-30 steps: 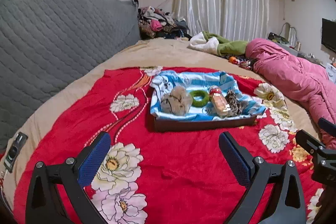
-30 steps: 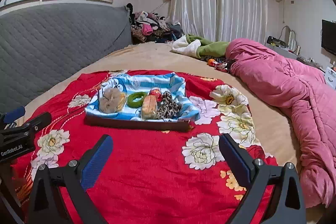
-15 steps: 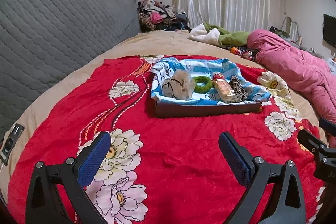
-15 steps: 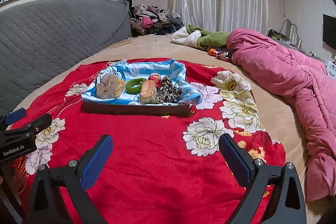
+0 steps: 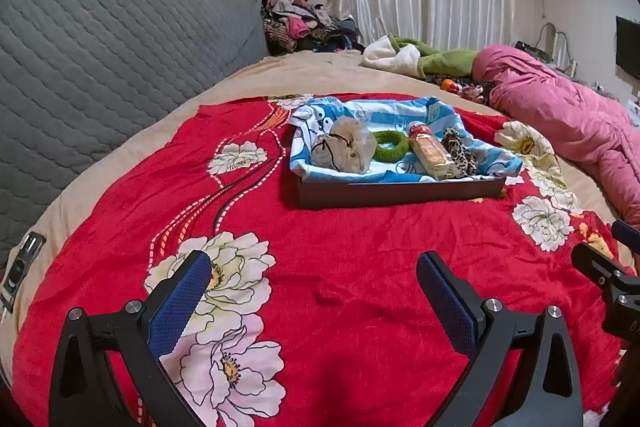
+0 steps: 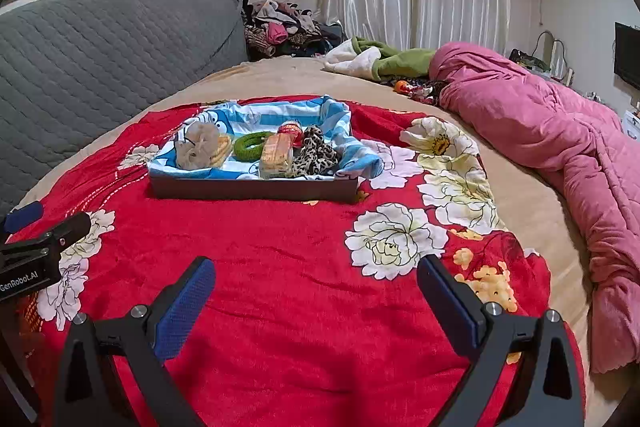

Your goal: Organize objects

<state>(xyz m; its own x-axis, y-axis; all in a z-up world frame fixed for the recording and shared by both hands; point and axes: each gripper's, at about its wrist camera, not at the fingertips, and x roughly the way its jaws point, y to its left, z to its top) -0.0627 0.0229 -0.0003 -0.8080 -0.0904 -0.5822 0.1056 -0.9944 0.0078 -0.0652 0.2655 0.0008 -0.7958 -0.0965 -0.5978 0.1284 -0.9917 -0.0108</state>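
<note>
Dark tray (image 5: pixel 400 191) lined with blue cloth (image 5: pixel 400 109) on red floral blanket (image 5: pixel 340 267), scrunchies and snack packet inside, left gripper (image 5: pixel 314 269) and right gripper (image 6: pixel 316 271) both spread wide, empty, well short of tray

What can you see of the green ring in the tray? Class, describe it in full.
The green ring is a fuzzy, fabric-looking loop with an open centre, bright green all round. It lies flat on the blue striped cloth lining the dark tray. A beige scrunchie lies on one side, and a clear packet on the other; whether they touch it is unclear. Neither gripper is near it.
</note>
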